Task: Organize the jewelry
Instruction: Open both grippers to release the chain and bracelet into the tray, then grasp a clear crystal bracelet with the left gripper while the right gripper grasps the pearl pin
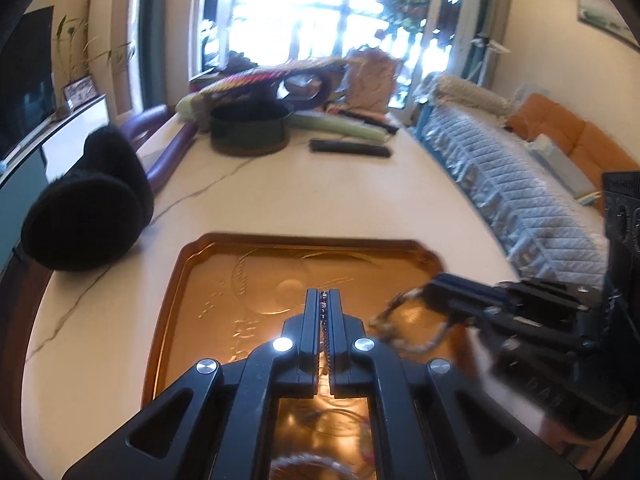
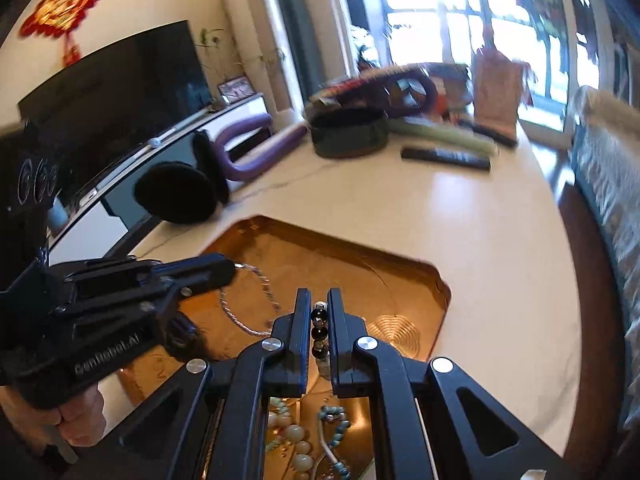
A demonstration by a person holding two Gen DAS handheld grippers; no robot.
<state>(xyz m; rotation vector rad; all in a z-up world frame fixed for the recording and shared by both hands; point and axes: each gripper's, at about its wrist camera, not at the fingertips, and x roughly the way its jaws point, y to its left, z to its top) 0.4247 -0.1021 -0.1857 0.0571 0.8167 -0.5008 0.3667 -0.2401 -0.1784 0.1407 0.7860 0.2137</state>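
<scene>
Silver chain [image 2: 256, 300] and beaded bracelet [image 2: 320, 332] hang pinched above copper tray [image 2: 400, 276].

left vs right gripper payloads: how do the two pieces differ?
The left gripper pinches a thin silver chain; the right gripper pinches a beaded bracelet of dark and pale round beads. The chain hangs as an open loop; the bracelet looks blurred in the left view. Both are held above the copper tray.

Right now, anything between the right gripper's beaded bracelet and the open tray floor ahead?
Nothing visible. The beaded bracelet is clamped in the right gripper above bare tray; the left gripper with its silver chain sits off left.
</scene>
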